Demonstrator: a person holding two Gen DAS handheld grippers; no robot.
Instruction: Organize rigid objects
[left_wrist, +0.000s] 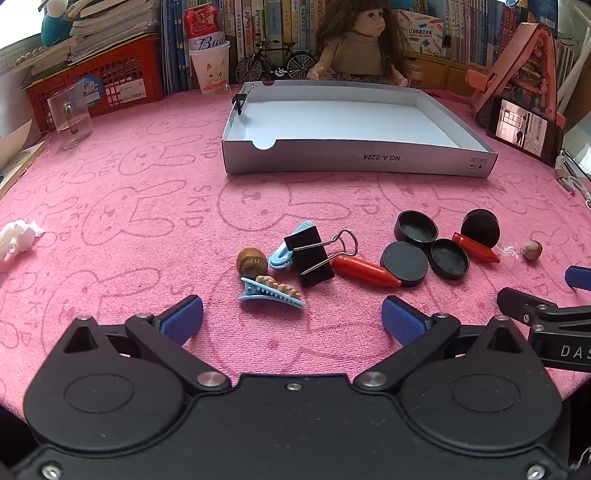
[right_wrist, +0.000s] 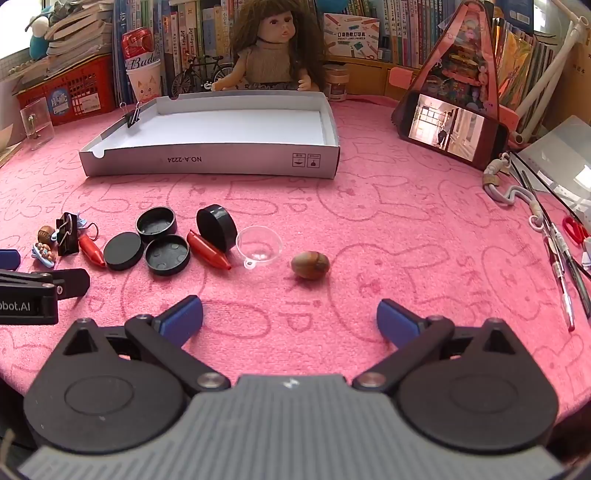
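Observation:
Small items lie scattered on the pink cloth: a black binder clip (left_wrist: 312, 258), a blue hair clip (left_wrist: 271, 291), a brown nut (left_wrist: 252, 260), two red crayons (left_wrist: 364, 272), several black round lids (left_wrist: 415, 229), a clear plastic half-dome (right_wrist: 258, 245) and an acorn (right_wrist: 309, 264). Behind them stands a shallow white box (left_wrist: 354, 162), empty but for a small clip on its left wall. My left gripper (left_wrist: 291, 320) is open just short of the hair clip. Near the acorn, my right gripper (right_wrist: 289, 319) is open, nothing between its fingers.
A doll (right_wrist: 275, 48), a model bicycle, a cup with a can and a red basket (left_wrist: 96, 79) line the back by the books. A phone (right_wrist: 452, 129) leans at the right, pens and scissors (right_wrist: 572, 227) beyond it. A glass (left_wrist: 70, 118) and crumpled tissue (left_wrist: 18, 236) sit left.

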